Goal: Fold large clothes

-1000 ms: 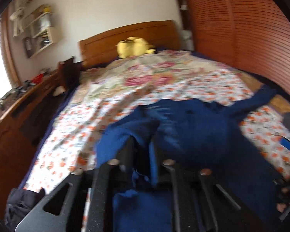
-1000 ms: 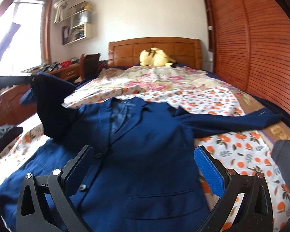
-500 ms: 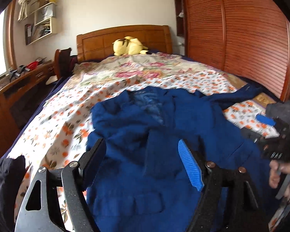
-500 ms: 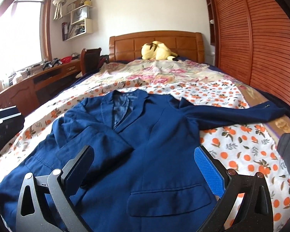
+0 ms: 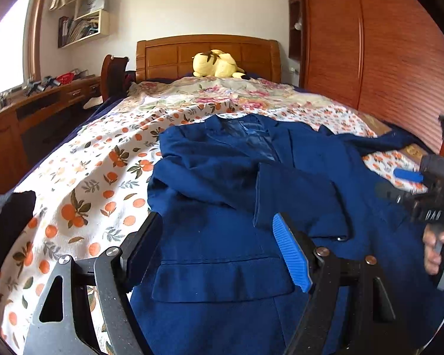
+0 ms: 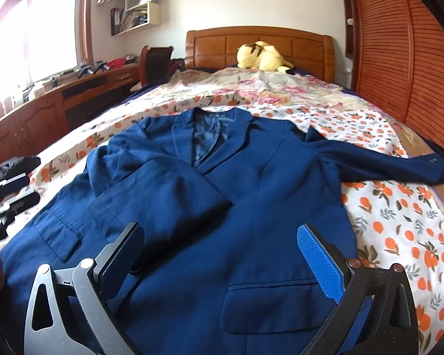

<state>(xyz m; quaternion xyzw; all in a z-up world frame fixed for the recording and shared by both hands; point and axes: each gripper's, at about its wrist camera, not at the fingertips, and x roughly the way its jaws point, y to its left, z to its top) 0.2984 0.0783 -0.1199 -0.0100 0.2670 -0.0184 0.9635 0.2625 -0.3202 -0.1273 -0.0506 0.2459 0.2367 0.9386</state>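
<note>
Both the left tongs and the right tongs hang released, jaws spread wide and holding nothing, above a navy blazer. The blazer lies face up on the orange-print bedspread, one sleeve folded across its chest, the other stretched toward the slatted wooden wardrobe. Beyond it, a yellow plush toy rests against the wooden headboard. A long wooden table runs under the window, with wall shelves above.

Sunlit window, wooden headboard, louvred wardrobe, wall shelf.
</note>
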